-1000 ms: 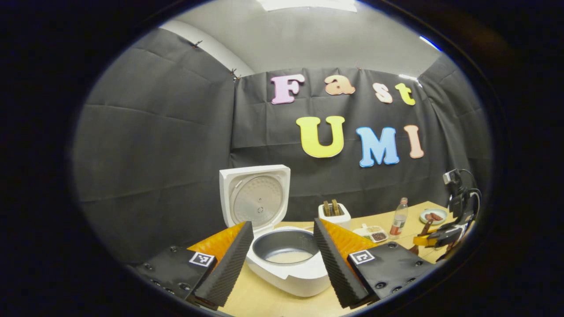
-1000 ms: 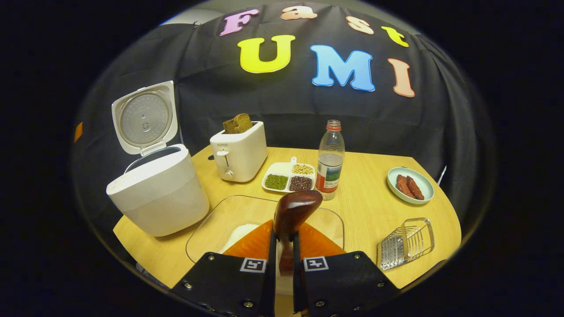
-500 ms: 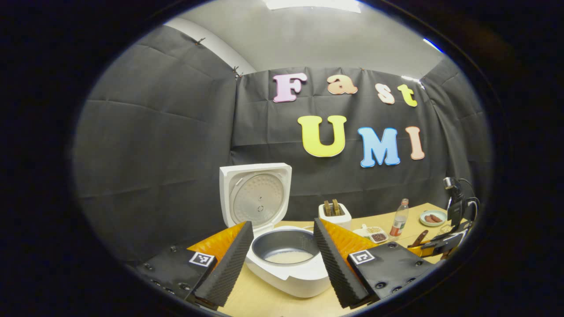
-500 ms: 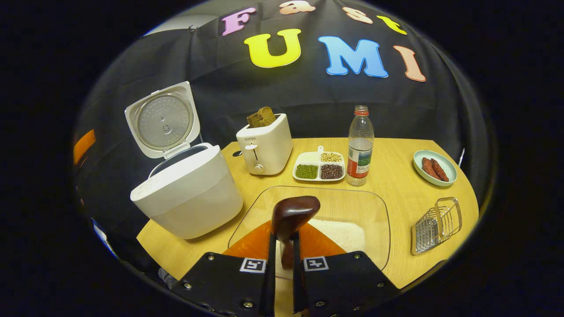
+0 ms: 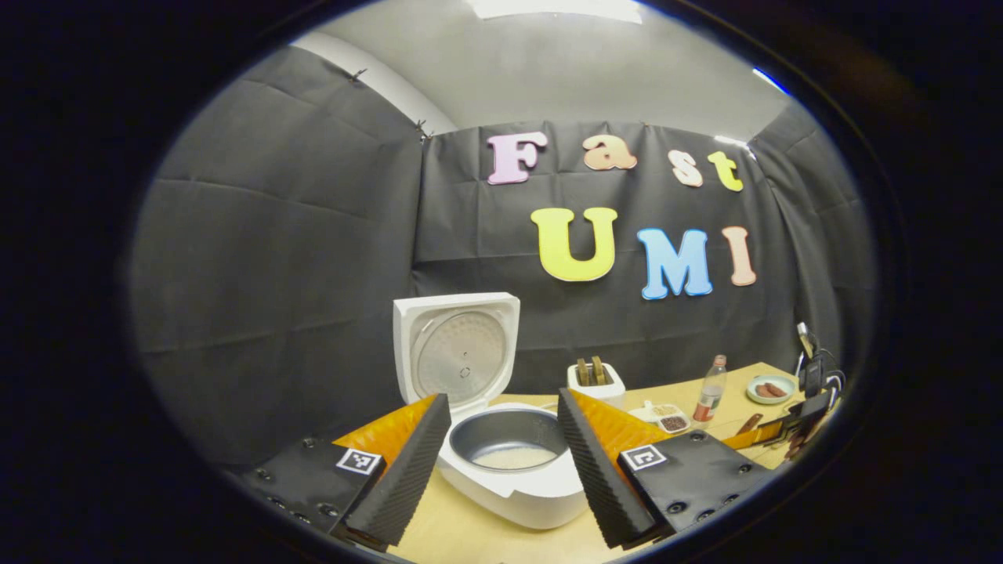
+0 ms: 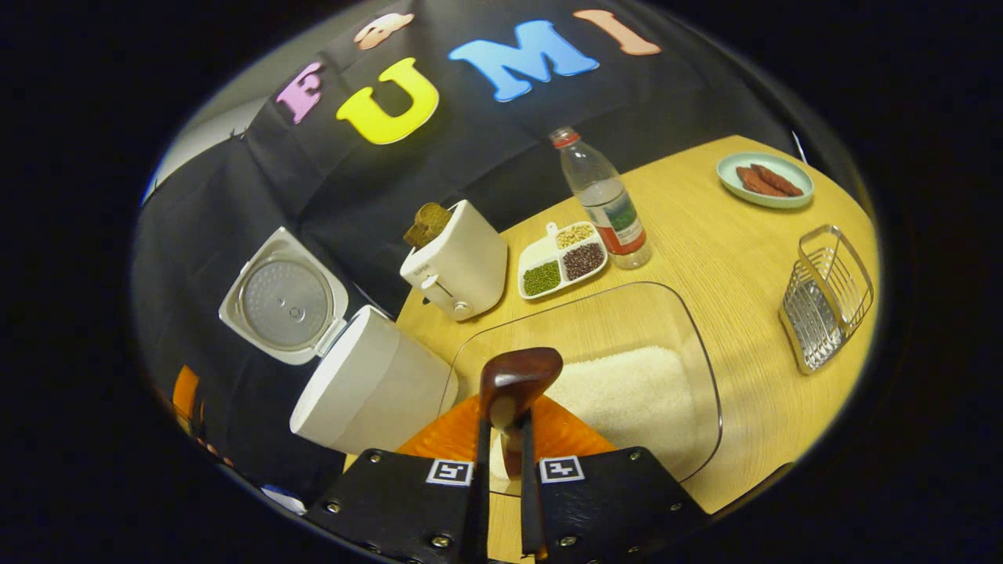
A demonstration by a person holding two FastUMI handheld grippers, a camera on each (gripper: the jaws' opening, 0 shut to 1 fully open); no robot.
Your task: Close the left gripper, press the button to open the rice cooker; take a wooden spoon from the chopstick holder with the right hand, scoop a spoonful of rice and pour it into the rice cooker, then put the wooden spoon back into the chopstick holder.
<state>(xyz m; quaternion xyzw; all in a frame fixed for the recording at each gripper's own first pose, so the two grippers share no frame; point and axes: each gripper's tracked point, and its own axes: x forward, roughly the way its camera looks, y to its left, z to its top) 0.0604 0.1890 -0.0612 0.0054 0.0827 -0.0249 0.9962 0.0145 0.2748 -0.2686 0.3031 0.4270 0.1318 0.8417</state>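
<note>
The white rice cooker [image 5: 513, 489] stands with its lid [image 5: 457, 354] up, a little rice in its grey pot [image 5: 509, 446]. My left gripper [image 5: 501, 470] is open just in front of it, one finger on each side of the pot. My right gripper [image 6: 501, 435] is shut on the handle of the dark wooden spoon [image 6: 519, 374], whose bowl hangs over the near edge of the glass dish [image 6: 689, 329] holding white rice [image 6: 627, 392]. The cooker [image 6: 368, 392] lies left of that dish. The wire chopstick holder [image 6: 827, 298] stands at the right. My right gripper [image 5: 791, 423] also appears far right.
On the wooden table [image 6: 721, 243] stand a white toaster [image 6: 458, 262] with bread, a divided dish of beans [image 6: 563, 262], a plastic bottle [image 6: 603, 200] and a green plate of sausages [image 6: 764, 180]. The table's round edge runs close behind the holder.
My right gripper has rolled and come down towards the glass dish with the spoon, so the rice lies closer under the spoon bowl. My left gripper has stayed still and open.
</note>
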